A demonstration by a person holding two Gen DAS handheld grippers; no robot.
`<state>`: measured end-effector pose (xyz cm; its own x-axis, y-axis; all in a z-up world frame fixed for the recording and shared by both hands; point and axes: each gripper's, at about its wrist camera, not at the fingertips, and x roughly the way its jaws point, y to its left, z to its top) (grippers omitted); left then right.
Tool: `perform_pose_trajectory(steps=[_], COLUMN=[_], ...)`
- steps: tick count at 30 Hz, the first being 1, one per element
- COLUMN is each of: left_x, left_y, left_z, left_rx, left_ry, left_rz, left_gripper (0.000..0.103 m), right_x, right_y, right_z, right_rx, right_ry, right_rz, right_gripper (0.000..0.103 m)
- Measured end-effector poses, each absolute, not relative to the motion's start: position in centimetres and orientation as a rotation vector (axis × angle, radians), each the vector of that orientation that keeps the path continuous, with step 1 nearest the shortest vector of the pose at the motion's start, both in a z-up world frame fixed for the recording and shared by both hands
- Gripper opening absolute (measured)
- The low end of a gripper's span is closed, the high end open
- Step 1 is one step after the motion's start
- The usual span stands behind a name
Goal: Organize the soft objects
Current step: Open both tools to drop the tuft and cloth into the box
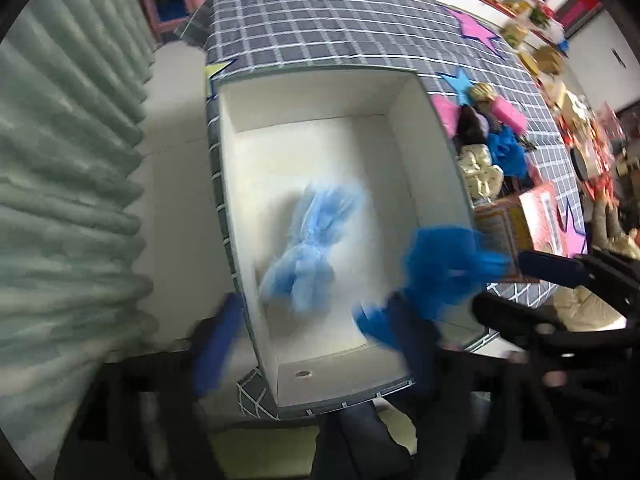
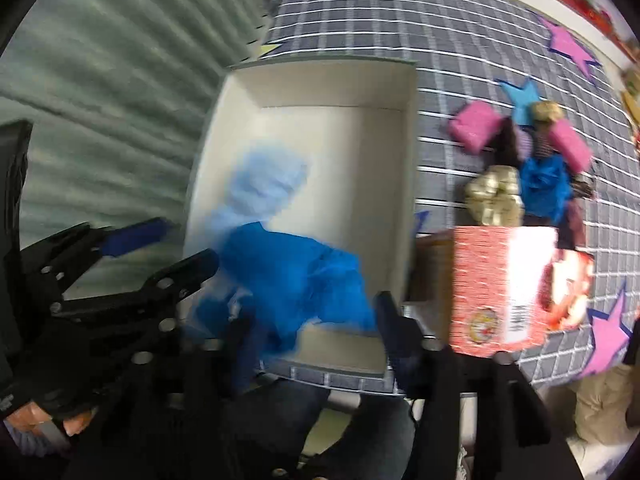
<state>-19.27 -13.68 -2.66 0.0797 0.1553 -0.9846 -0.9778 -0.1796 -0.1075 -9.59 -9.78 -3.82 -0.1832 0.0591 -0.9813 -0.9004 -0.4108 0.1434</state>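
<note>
White cardboard lines the open box (image 1: pixel 320 96) that fills the middle of both wrist views, standing on a grey checked tablecloth (image 1: pixel 320 24) dotted with paper stars. A pale blue mesh pouf (image 1: pixel 308 248) is over the box floor, blurred, at centre frame in the left wrist view and left of centre in the right wrist view. A deep blue pouf (image 2: pixel 292 276) is blurred above the near part of the box, between the fingers of the right gripper (image 2: pixel 316 328), whose jaws stand apart; no pad can be seen pressing on it. The left gripper (image 1: pixel 316 340) hangs over the box with its jaws spread wide, one blue finger outside the box's left wall and the other near the deep blue pouf, nothing held between them. To the right of the box lies a heap of soft items (image 1: pixel 488 136): pink rolls, a cream floral piece, another blue pouf. A red patterned carton (image 2: pixel 504 288) stands just beside the box's right wall.
</note>
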Motion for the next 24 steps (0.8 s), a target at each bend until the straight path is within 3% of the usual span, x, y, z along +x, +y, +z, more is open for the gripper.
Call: perform_pose_trajectory(steps=[3,4,11,24], left_x=[-19.8,-19.8,-18.4,-10.4], left_y=[-13.7,-13.7,-11.3,-3.0], left_z=[-2.8,-2.7,-0.8,-0.2], left_rx=[-1.308,-1.306,-1.298,-1.149], left_ry=[0.916,0.915,0.823,0.972], left_rz=[1.348,1.354,1.284,1.287], left_gripper=[0.089,0.094,0.095,0.095], right_x=[-8.7,-8.4,-4.2,12.0], right_y=[-9.4,-9.3,-8.4,0.8], right_z=[-3.2,-2.8,0.2,-2.5], right_rx=[-1.291,-1.27,-1.125,-0.815], right_ry=[1.049,1.031,0.978,1.307], right_rz=[1.672,1.666,1.577,1.188], right_gripper=[0.093,0.093,0.093,0.093])
